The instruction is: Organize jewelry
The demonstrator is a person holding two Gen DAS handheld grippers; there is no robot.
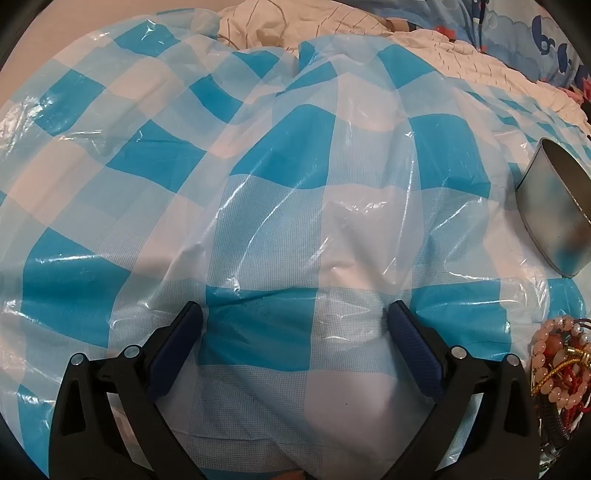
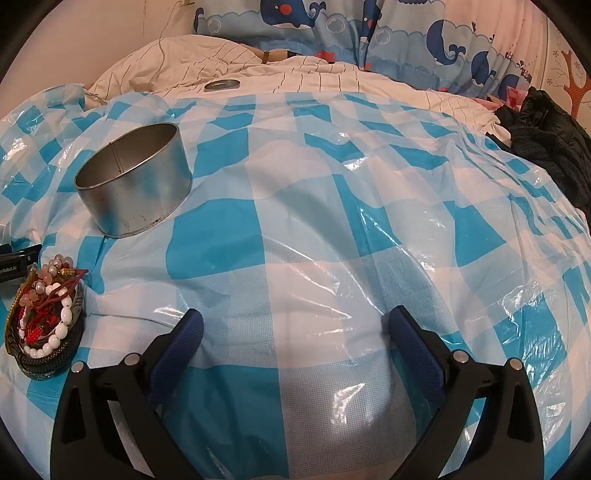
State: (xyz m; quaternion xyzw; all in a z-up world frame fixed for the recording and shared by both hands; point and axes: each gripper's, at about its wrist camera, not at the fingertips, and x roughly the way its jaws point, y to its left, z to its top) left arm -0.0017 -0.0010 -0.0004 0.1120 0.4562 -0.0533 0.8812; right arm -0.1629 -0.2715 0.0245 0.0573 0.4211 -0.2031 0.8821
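Both my left gripper [image 1: 295, 317] and right gripper [image 2: 295, 325] are spread wide, holding nothing, over the checked sheet [image 2: 314, 229]. The jewelry pile [image 2: 46, 317] lies near the tin [image 2: 136, 181], on its near side.

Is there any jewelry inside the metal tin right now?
No, the tin shows only bare metal inside, and the beaded jewelry sits piled in a separate heap on the checked sheet.

Blue and white checked plastic sheet [image 2: 295, 229] spread wrinkled over a bed, shiny under warm indoor light. Behind it, white striped quilt [image 2: 332, 79]. Farther back, whale-printed blue curtain [image 2: 406, 33]. Far left, plain pale wall [image 2: 162, 18]. Far right, dark clothing [image 2: 546, 147] piled.
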